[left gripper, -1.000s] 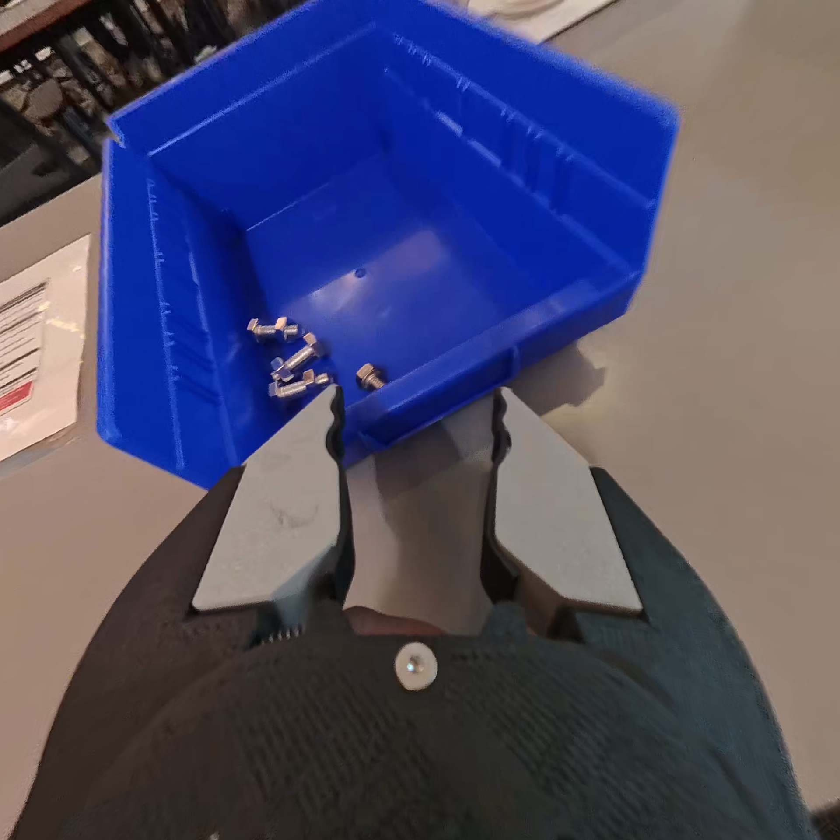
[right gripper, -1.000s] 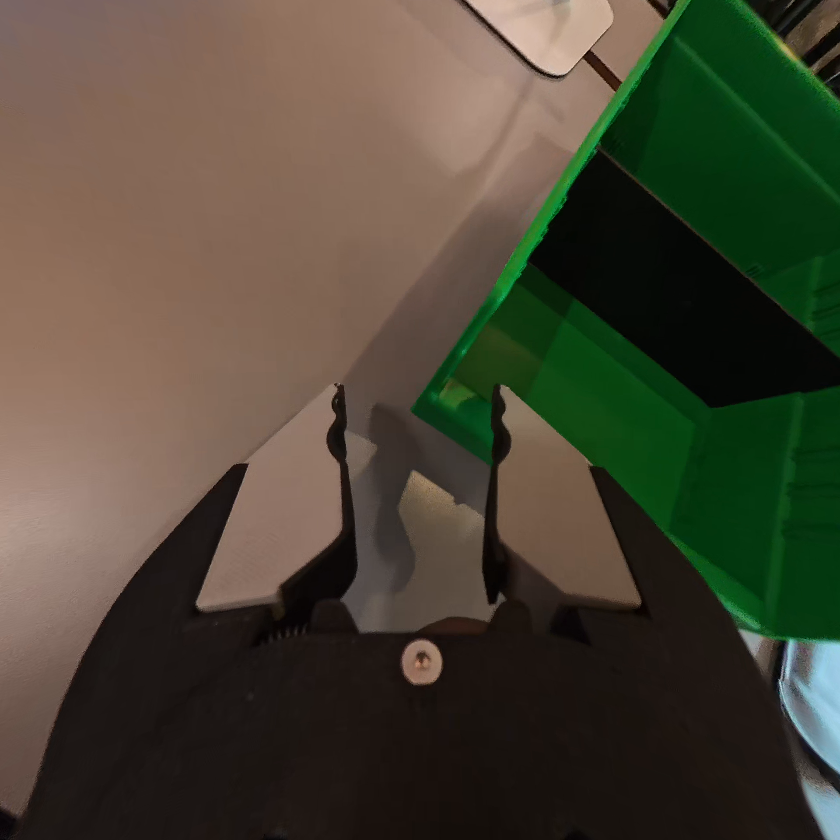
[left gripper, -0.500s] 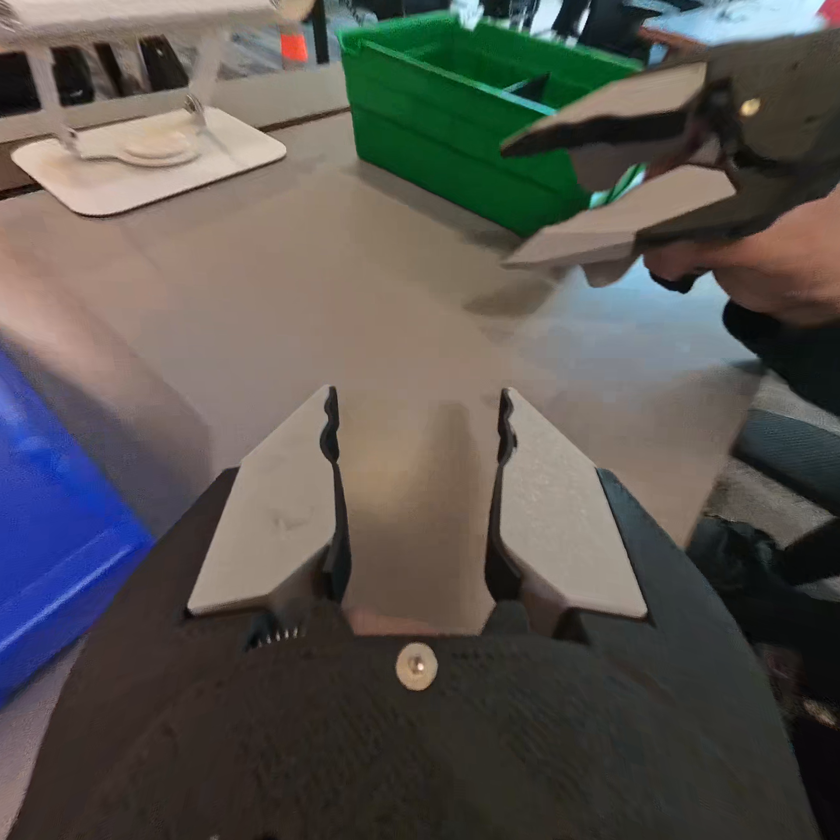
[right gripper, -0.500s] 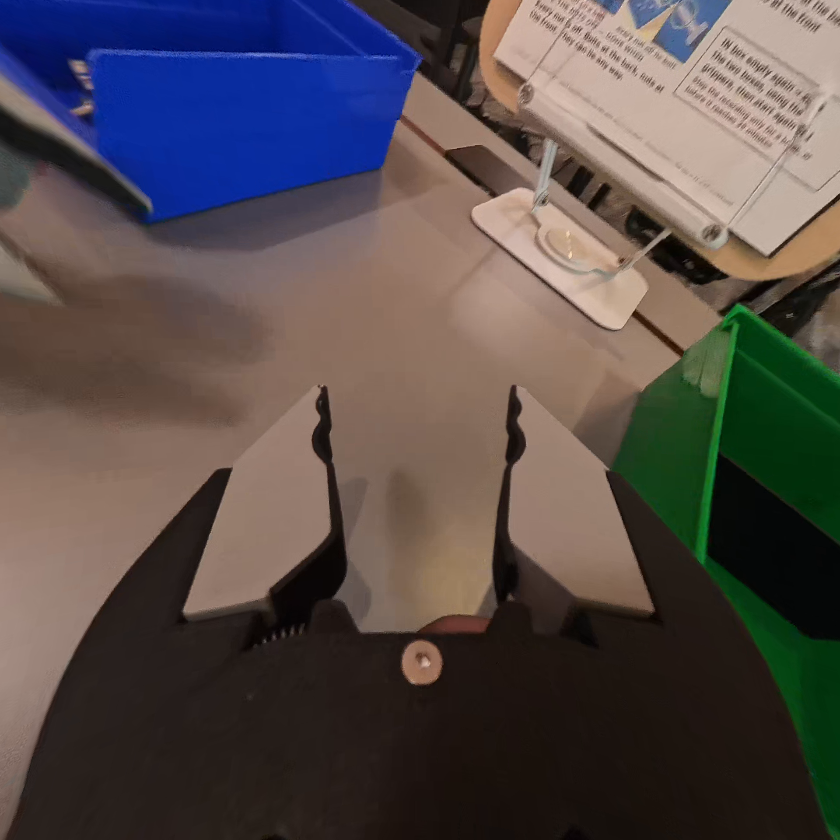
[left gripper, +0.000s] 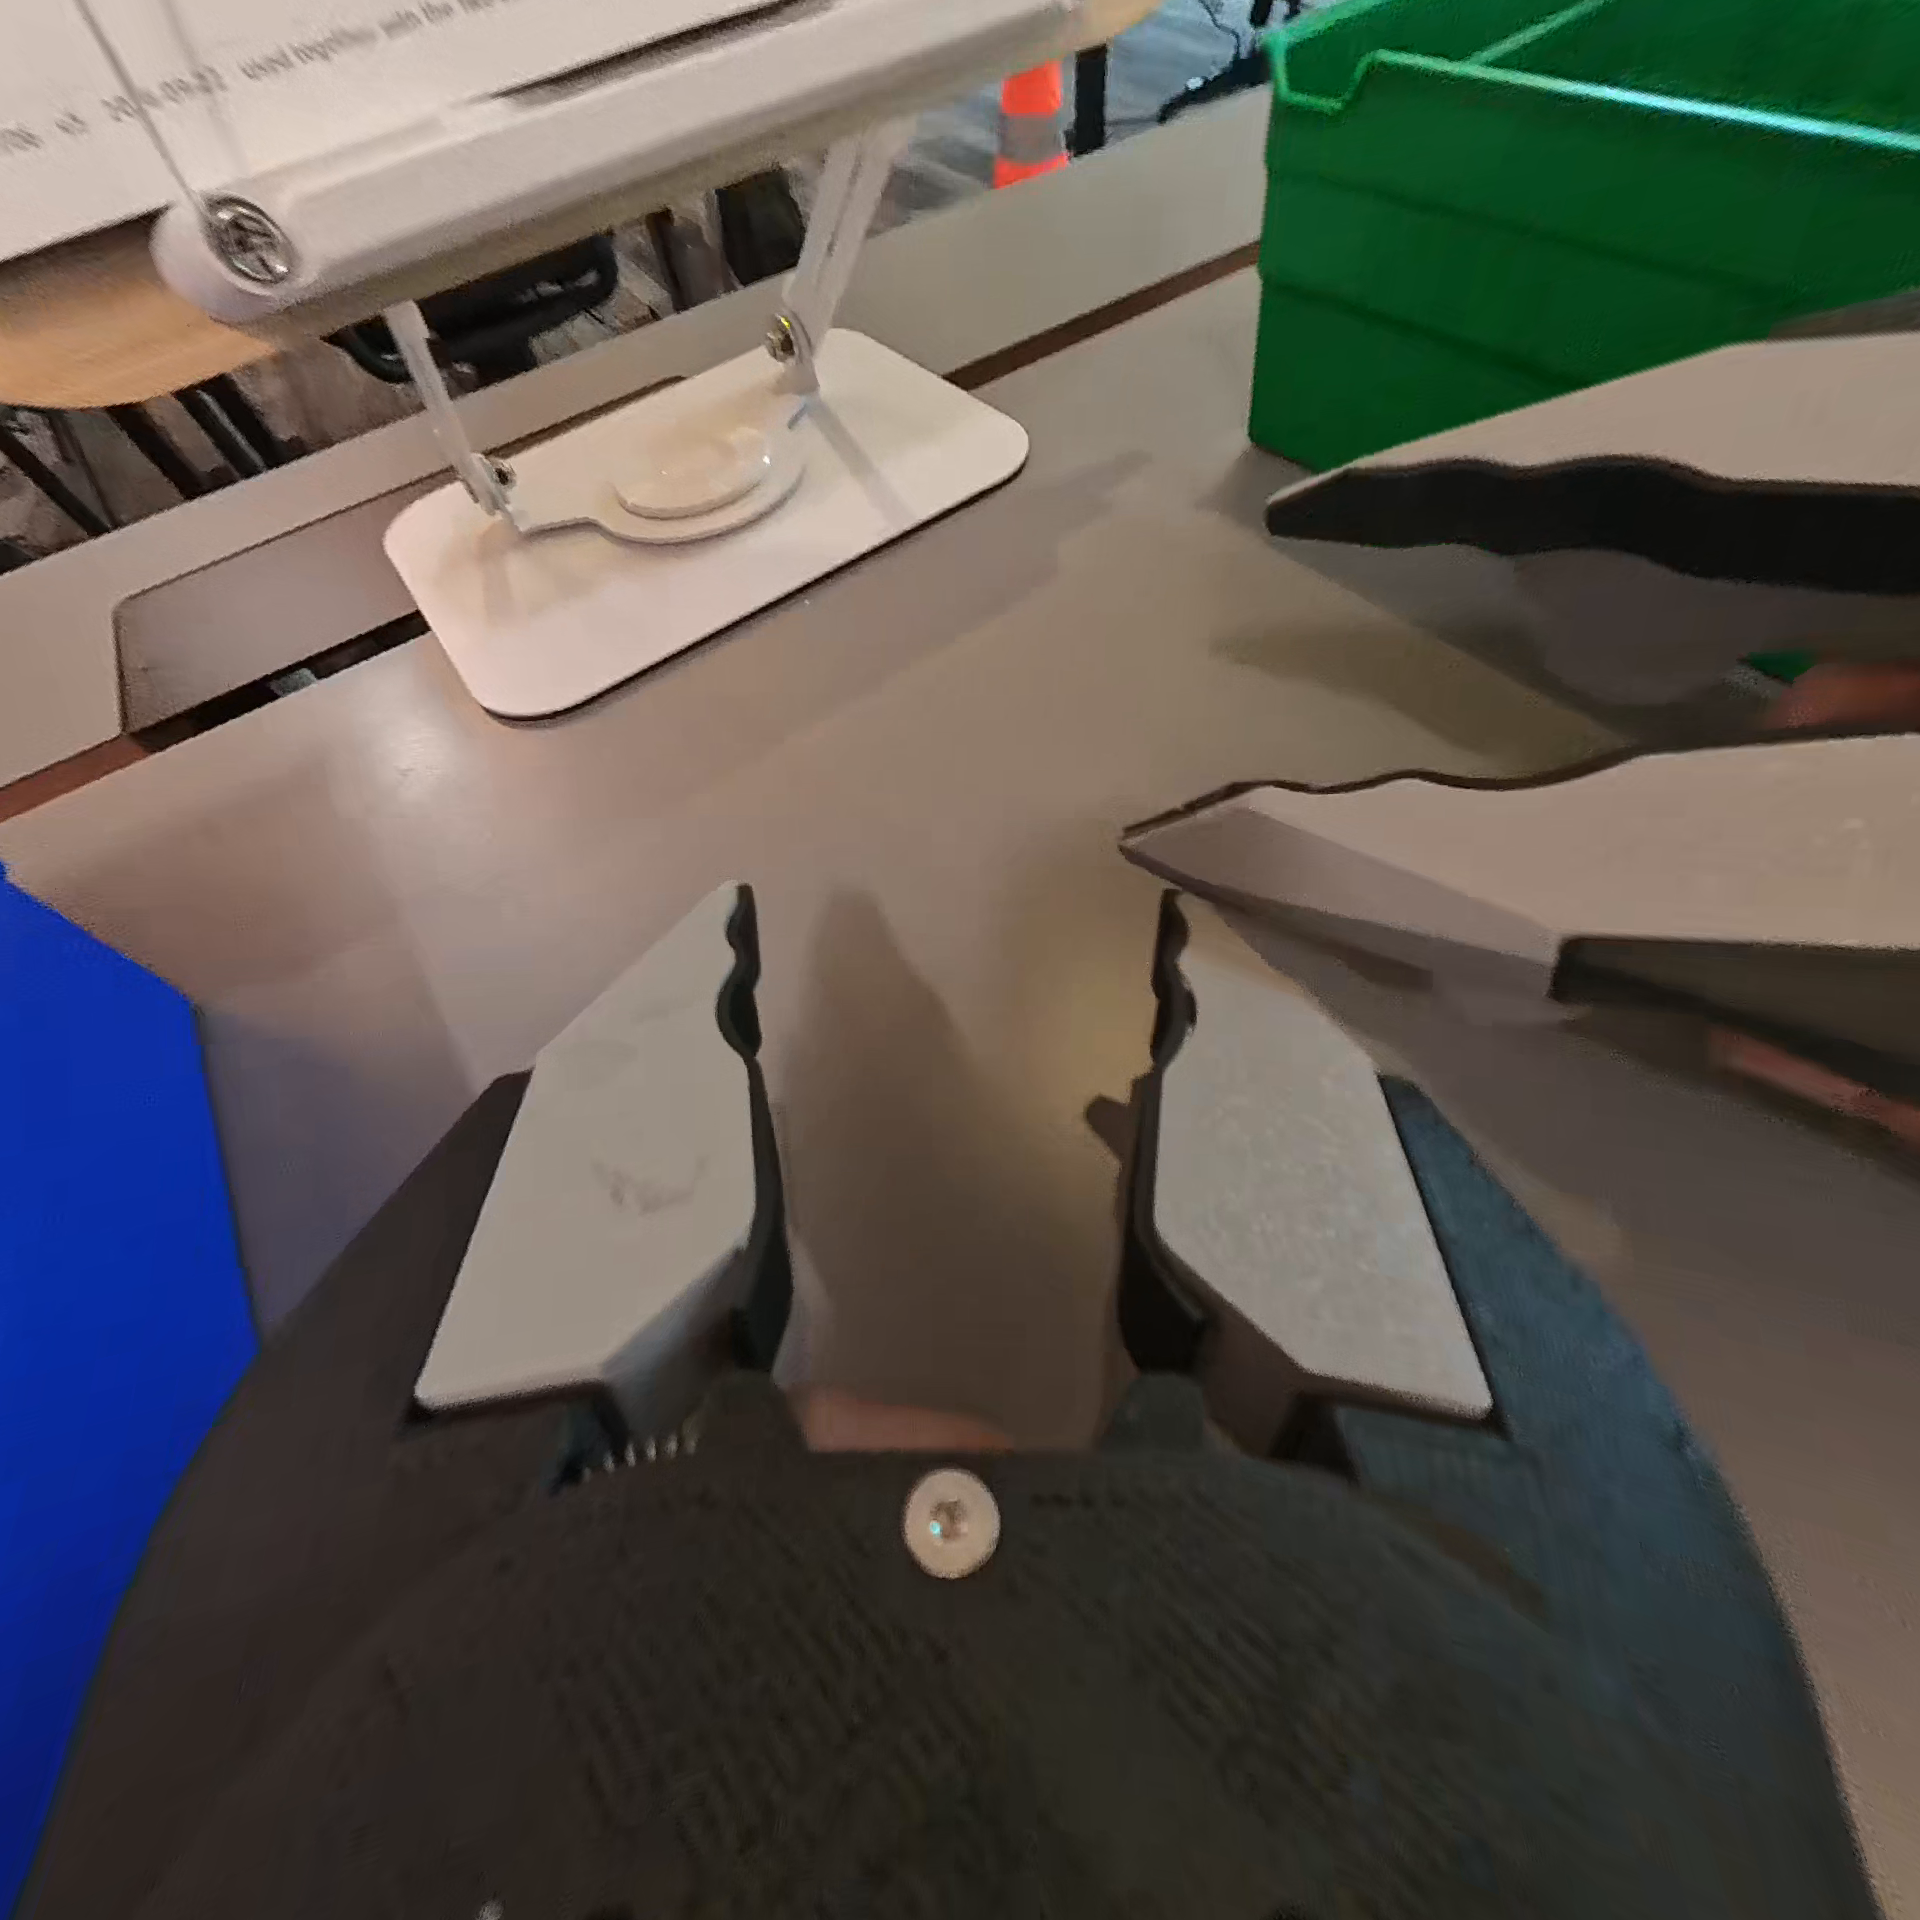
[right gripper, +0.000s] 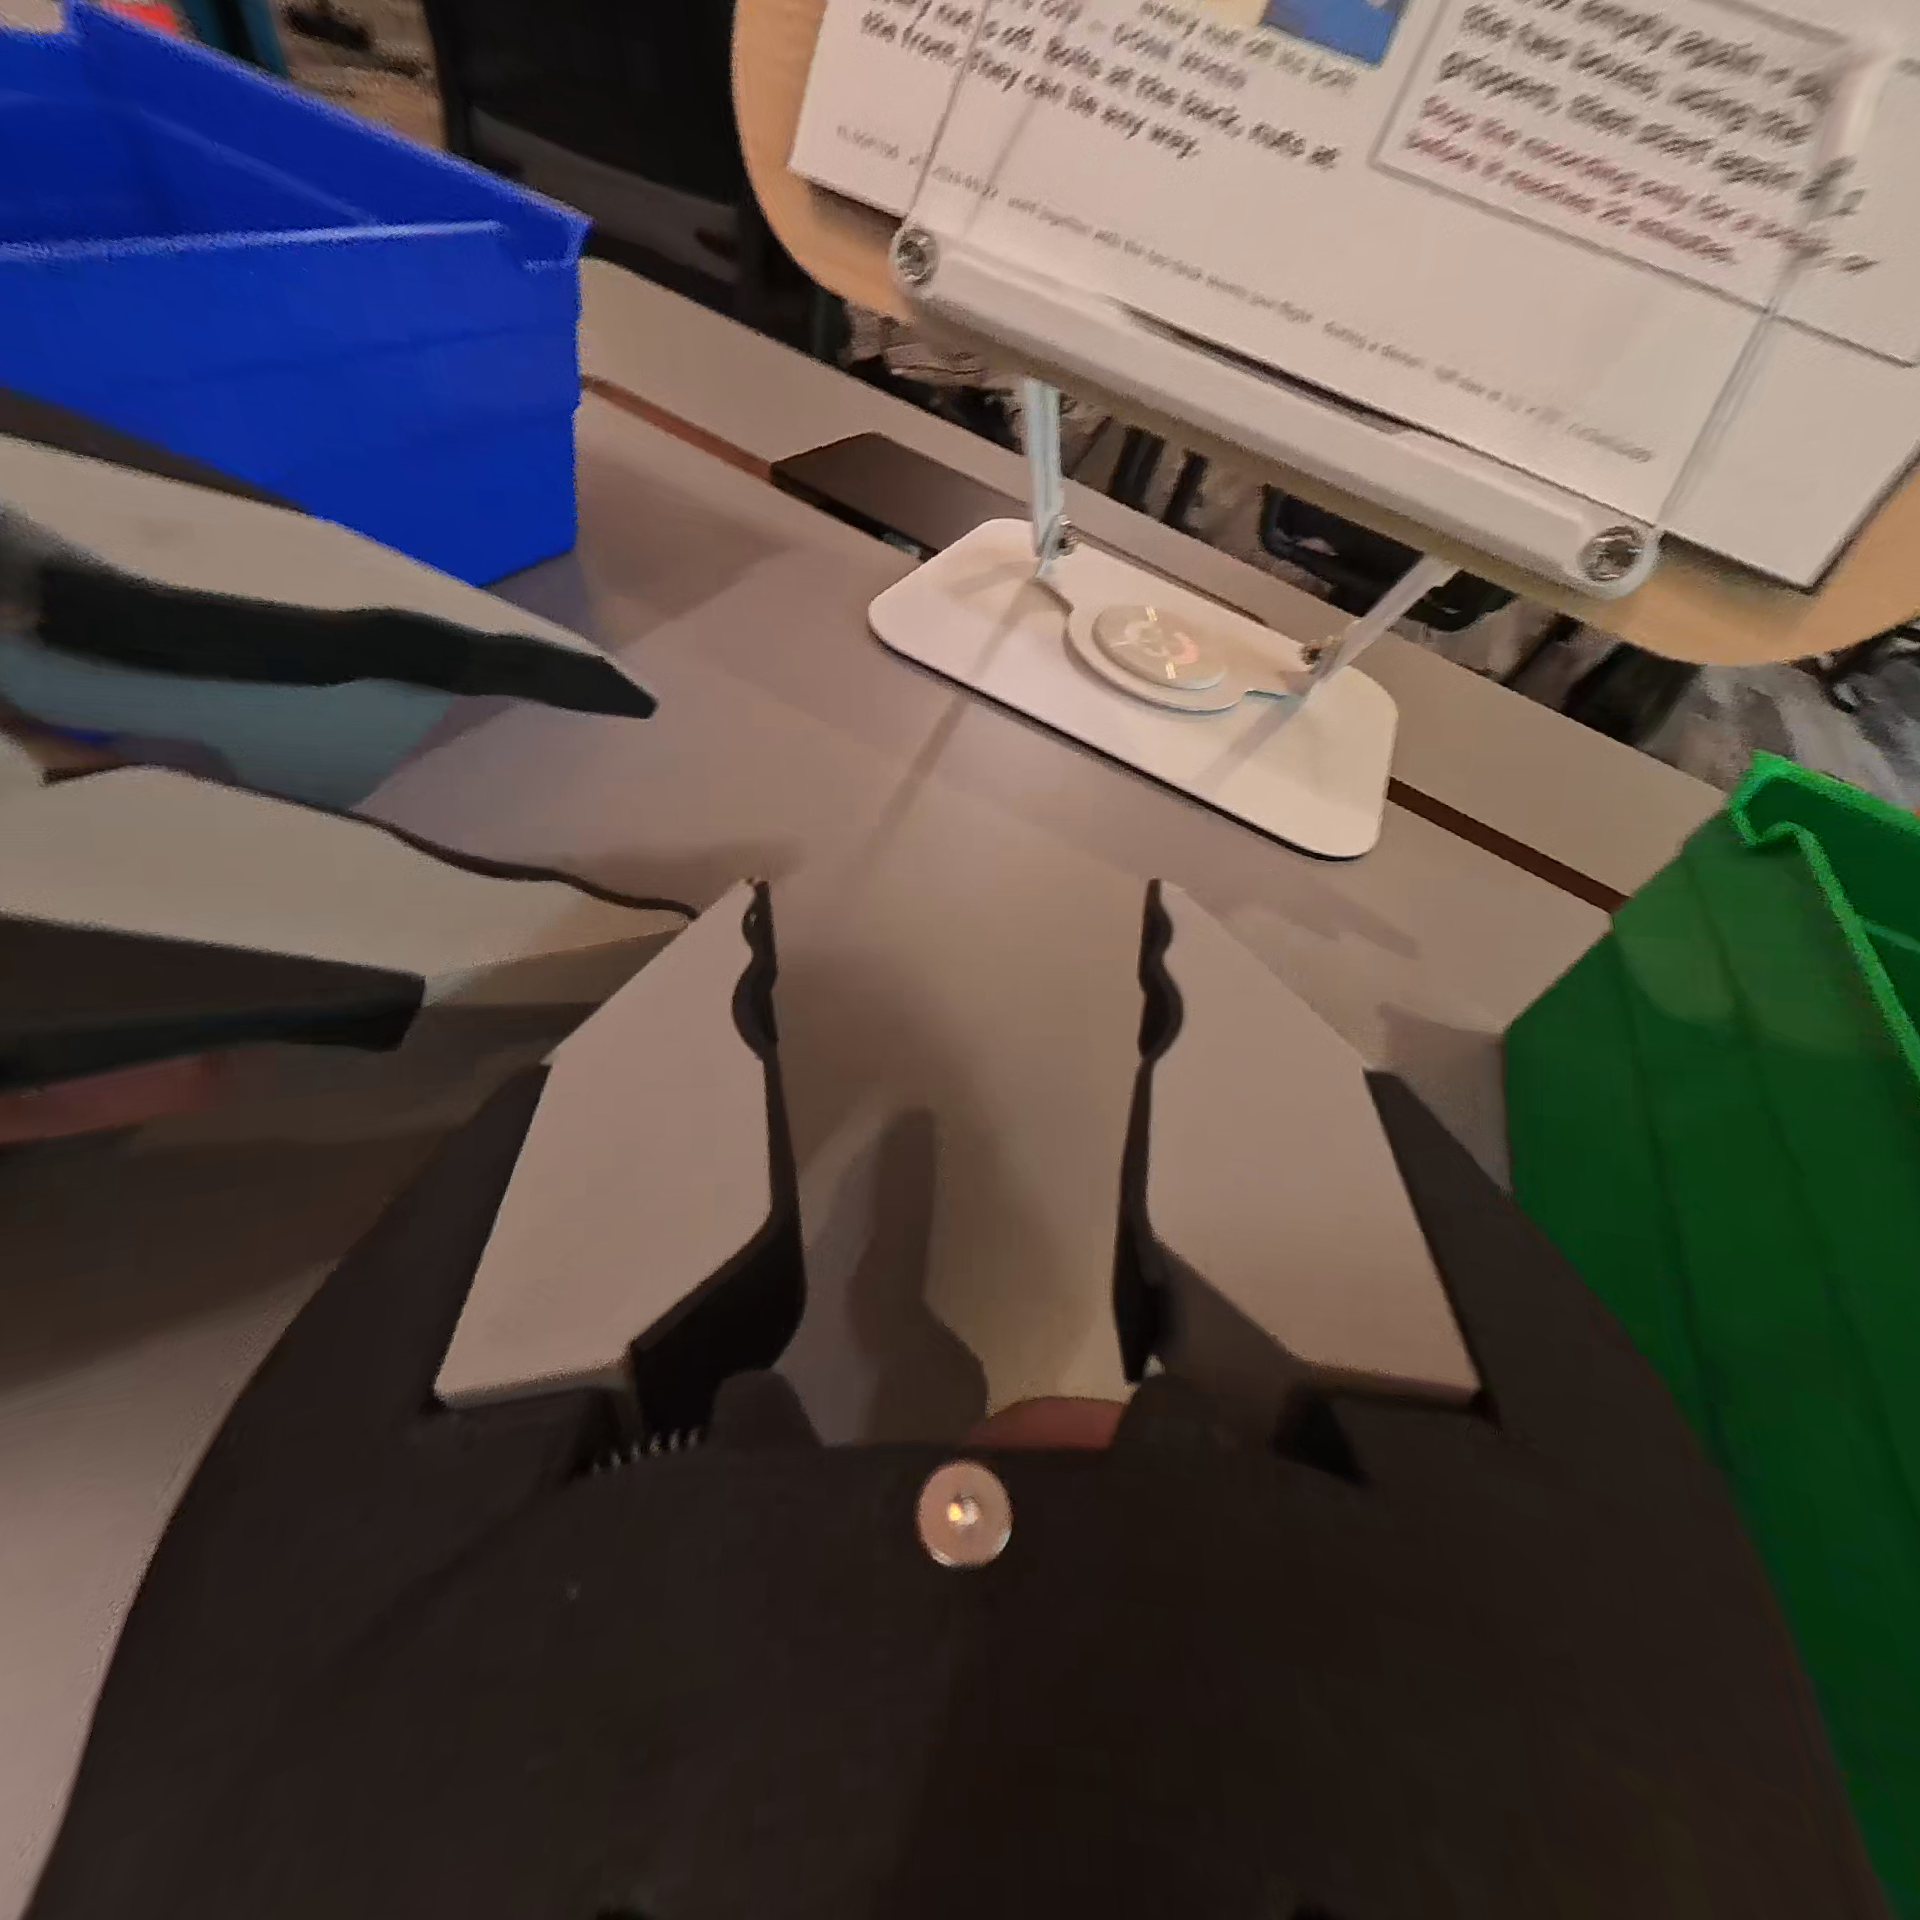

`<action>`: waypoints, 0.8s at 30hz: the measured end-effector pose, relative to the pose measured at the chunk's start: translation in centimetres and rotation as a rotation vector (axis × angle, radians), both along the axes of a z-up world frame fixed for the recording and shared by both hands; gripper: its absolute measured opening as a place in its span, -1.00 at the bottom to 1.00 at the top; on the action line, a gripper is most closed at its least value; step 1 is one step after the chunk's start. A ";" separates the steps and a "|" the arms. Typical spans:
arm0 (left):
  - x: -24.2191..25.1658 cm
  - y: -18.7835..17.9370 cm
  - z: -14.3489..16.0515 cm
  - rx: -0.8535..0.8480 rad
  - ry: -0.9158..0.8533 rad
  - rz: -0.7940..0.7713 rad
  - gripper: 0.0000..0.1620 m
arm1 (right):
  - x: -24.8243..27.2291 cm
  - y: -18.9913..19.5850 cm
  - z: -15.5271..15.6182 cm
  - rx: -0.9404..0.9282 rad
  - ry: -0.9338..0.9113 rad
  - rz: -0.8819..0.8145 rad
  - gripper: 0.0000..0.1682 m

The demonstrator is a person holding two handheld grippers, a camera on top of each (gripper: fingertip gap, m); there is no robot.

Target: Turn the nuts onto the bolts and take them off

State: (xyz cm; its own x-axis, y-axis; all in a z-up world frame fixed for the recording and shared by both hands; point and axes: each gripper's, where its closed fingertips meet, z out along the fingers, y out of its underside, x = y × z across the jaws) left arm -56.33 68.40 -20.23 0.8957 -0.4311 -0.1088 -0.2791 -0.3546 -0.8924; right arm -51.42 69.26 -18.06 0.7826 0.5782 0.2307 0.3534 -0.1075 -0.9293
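My left gripper (left gripper: pixel 954 914) is open and empty above the grey table (left gripper: pixel 831 769). My right gripper (right gripper: pixel 951 904) is open and empty too. The two grippers are side by side, both facing the back of the table. The right gripper (left gripper: pixel 1195 665) shows at the right of the left wrist view. The left gripper (right gripper: pixel 665 810) shows at the left of the right wrist view. The blue bin (right gripper: pixel 312 343) stands at the left and the green bin (right gripper: pixel 1766 1143) at the right. No nuts or bolts are in view.
A white stand (right gripper: pixel 1143 675) holding a printed sheet (right gripper: pixel 1351 156) sits at the back middle of the table. The blue bin's wall (left gripper: pixel 94 1247) is close on my left, and the green bin (left gripper: pixel 1538 239) is at the back right.
Both grippers have swung away from their bins toward the table's middle and back. The left no longer looks into the blue bin with the bolts. Both stayed open.
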 end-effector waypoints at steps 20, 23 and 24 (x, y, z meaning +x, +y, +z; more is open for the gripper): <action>-0.6 -2.5 1.5 0.076 -0.098 -0.060 -0.12 | -0.1 -2.5 0.3 0.001 0.038 0.213 -0.14; -0.6 -2.5 1.5 0.074 -0.091 -0.053 -0.10 | -0.2 -2.6 0.3 -0.005 0.043 0.224 -0.15; -0.6 -2.5 1.4 0.077 -0.079 -0.050 -0.08 | -0.2 -2.7 0.2 -0.001 0.036 0.226 -0.15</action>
State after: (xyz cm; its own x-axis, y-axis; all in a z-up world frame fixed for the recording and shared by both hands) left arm -56.91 65.94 -18.80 0.8805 -0.4683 -0.0729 -0.2219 -0.2713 -0.9366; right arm -51.64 66.52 -17.82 0.6411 0.7399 0.2039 0.3348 -0.0305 -0.9418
